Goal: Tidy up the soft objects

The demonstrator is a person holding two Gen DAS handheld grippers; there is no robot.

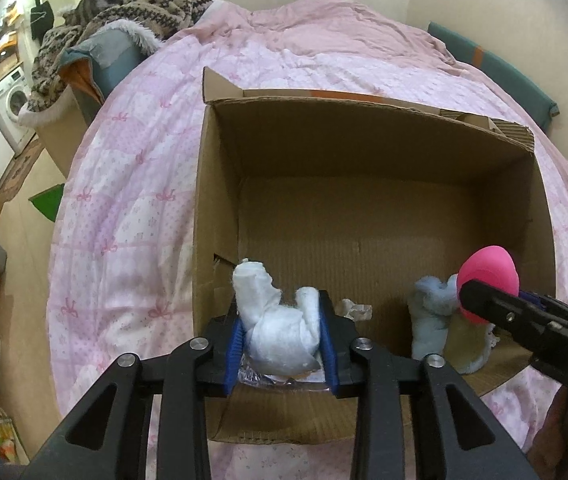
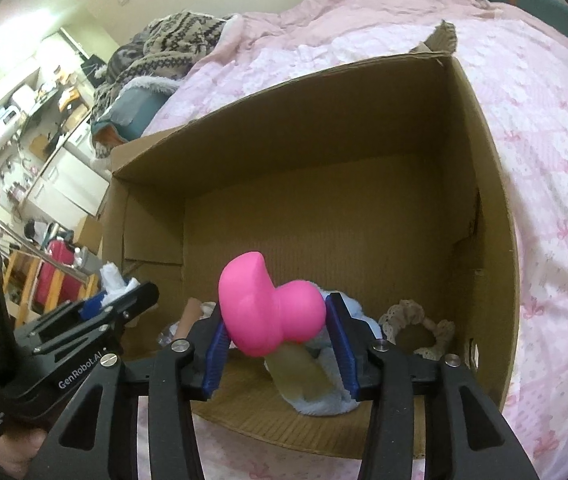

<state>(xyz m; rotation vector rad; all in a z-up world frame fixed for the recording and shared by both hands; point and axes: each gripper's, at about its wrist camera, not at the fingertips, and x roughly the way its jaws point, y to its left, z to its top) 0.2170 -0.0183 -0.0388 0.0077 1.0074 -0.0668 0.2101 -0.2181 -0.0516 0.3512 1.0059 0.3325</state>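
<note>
An open cardboard box [image 1: 220, 184] [image 2: 487, 200] lies on a pink bed. My left gripper [image 1: 282, 332] is shut on a white soft wad [image 1: 276, 320] over the box's near left part; it also shows in the right wrist view [image 2: 124, 300]. My right gripper [image 2: 276, 328] is shut on a pink soft toy [image 2: 268, 304] over the box's near right part, and it appears in the left wrist view [image 1: 487, 296]. Below it in the box lie a light blue cloth [image 1: 429, 312] [image 2: 323, 400], a yellowish soft item [image 2: 299, 372] and a beige lace scrunchie [image 2: 415, 324].
A crumpled clear wrapper [image 1: 353, 308] lies on the box floor. The pink quilt [image 1: 132, 184] surrounds the box. A pile of patterned knitwear [image 1: 132, 8] sits at the bed's far left. Kitchen furniture and a washing machine [image 1: 12, 104] stand further left.
</note>
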